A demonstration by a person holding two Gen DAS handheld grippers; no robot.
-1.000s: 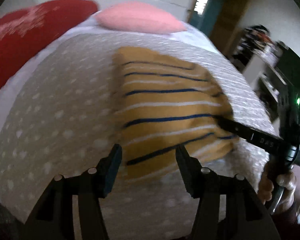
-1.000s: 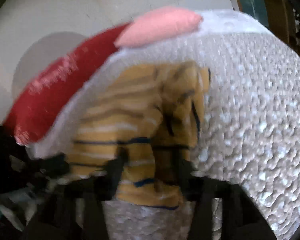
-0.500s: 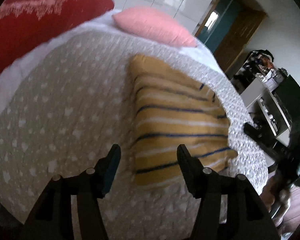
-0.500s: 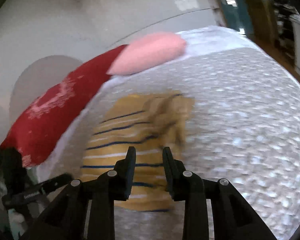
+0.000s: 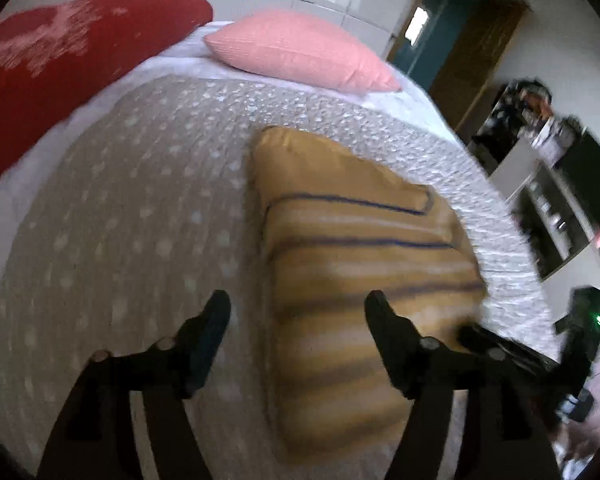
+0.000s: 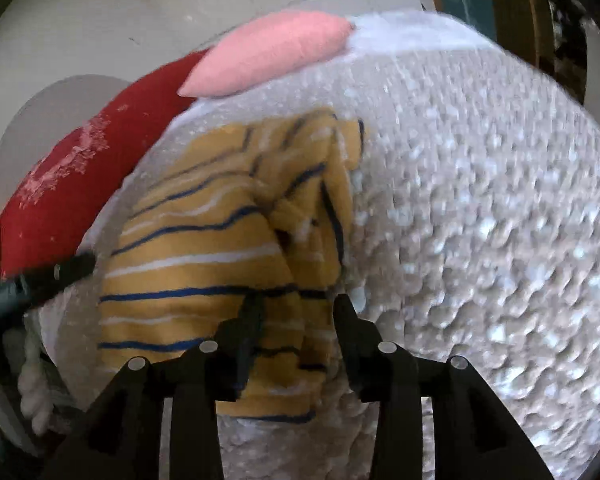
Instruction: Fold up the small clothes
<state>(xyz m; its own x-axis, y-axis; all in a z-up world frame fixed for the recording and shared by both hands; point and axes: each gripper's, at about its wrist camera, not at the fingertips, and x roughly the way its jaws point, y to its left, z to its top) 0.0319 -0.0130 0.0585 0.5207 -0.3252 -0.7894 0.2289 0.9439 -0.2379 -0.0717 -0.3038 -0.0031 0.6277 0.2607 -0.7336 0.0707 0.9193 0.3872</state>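
Note:
A yellow garment with blue and white stripes [image 5: 360, 248] lies folded on the grey dotted bedspread [image 5: 132, 208]. My left gripper [image 5: 298, 308] is open and empty, its fingers straddling the garment's near left edge from above. In the right wrist view the garment [image 6: 204, 264] shows a bunched fold along its right side. My right gripper [image 6: 298, 308] is open and empty just over the garment's near right part. The right gripper also shows in the left wrist view [image 5: 512, 350] at the garment's right edge.
A pink pillow [image 5: 300, 50] and a red pillow [image 5: 60, 64] lie at the head of the bed. The bed's right edge [image 5: 512, 248] drops to the floor, with dark furniture [image 5: 560, 184] and a door [image 5: 440, 28] beyond.
My left gripper has moved closer over the garment's left edge. My right gripper has come back down over the garment and its jaws have opened wider.

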